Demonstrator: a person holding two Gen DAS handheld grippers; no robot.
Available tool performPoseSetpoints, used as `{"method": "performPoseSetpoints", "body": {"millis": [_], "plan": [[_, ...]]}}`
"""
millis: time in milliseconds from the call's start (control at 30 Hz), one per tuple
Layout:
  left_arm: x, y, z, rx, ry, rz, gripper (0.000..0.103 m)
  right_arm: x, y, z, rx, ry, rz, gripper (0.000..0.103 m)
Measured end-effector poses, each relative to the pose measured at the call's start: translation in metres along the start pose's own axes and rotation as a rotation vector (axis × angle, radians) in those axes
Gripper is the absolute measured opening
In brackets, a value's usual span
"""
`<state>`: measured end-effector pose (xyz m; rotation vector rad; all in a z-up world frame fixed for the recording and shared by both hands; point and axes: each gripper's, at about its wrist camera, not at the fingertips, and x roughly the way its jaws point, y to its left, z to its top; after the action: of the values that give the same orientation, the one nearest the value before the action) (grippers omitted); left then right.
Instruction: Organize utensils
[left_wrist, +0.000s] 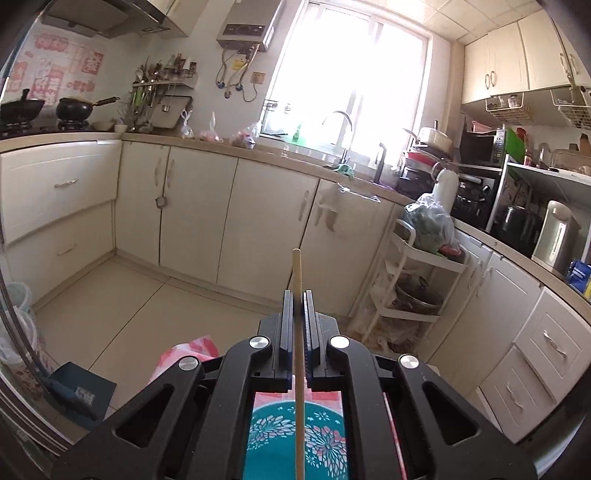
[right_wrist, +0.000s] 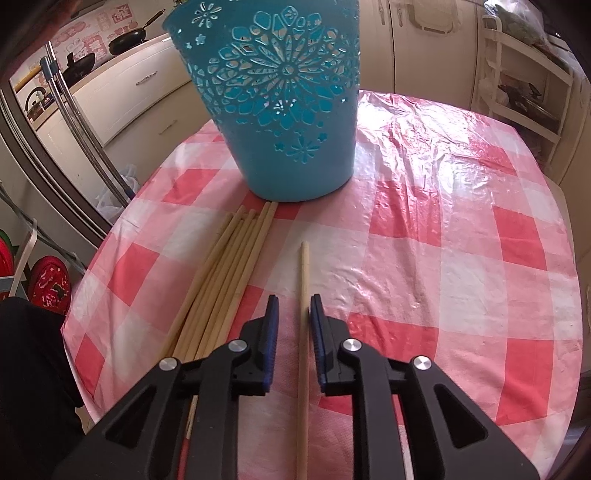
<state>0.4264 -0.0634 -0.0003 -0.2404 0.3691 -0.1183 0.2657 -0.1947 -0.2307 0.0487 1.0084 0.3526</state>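
Wooden chopstick (left_wrist: 297, 280) clamped left; loose chopsticks (right_wrist: 229, 273) right.

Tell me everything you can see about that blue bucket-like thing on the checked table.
The blue basket looks like moulded turquoise plastic, round and tapering to a narrower base. Its wall is pierced with cut-out flower and star patterns; light shows through some holes. It stands upright on the pink-and-white checked tablecloth, towards the table's far side. The tips of the bundle of chopsticks reach its base and seem to touch it. Its rim is cut off in the right wrist view, so its contents cannot be seen.
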Motion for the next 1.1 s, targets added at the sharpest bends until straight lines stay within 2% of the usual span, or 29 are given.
{"method": "performPoseSetpoints", "body": {"millis": [233,500,533,600,667,800,933,1100], "plan": [[0.034,0.007,-0.034,0.011,0.03,0.057,0.005,0.001,-0.003,0.001,0.004,-0.002,0.014,0.018],[0.039,0.016,-0.075,0.105,0.148,0.083,0.008,0.001,-0.005,0.001,0.011,-0.001,0.025,0.018],[0.035,0.019,-0.077,0.107,0.162,0.086,0.013,0.001,-0.006,0.001,0.017,-0.001,0.032,0.018],[0.02,0.028,-0.079,0.102,0.169,0.097,0.033,0.001,-0.009,0.001,0.032,-0.001,0.047,0.018],[-0.002,0.04,-0.079,0.086,0.157,0.106,0.048,0.001,-0.011,0.001,0.043,-0.001,0.06,0.018],[-0.05,0.068,-0.079,0.063,0.089,0.128,0.065,0.001,-0.011,0.002,0.047,0.004,0.058,0.017],[-0.067,0.101,-0.085,0.008,0.053,0.17,0.07,0.003,-0.003,0.005,0.008,0.013,0.01,0.017],[-0.062,0.134,-0.089,-0.089,0.123,0.173,0.07,0.006,0.01,0.007,-0.056,0.042,-0.082,0.012]]}}
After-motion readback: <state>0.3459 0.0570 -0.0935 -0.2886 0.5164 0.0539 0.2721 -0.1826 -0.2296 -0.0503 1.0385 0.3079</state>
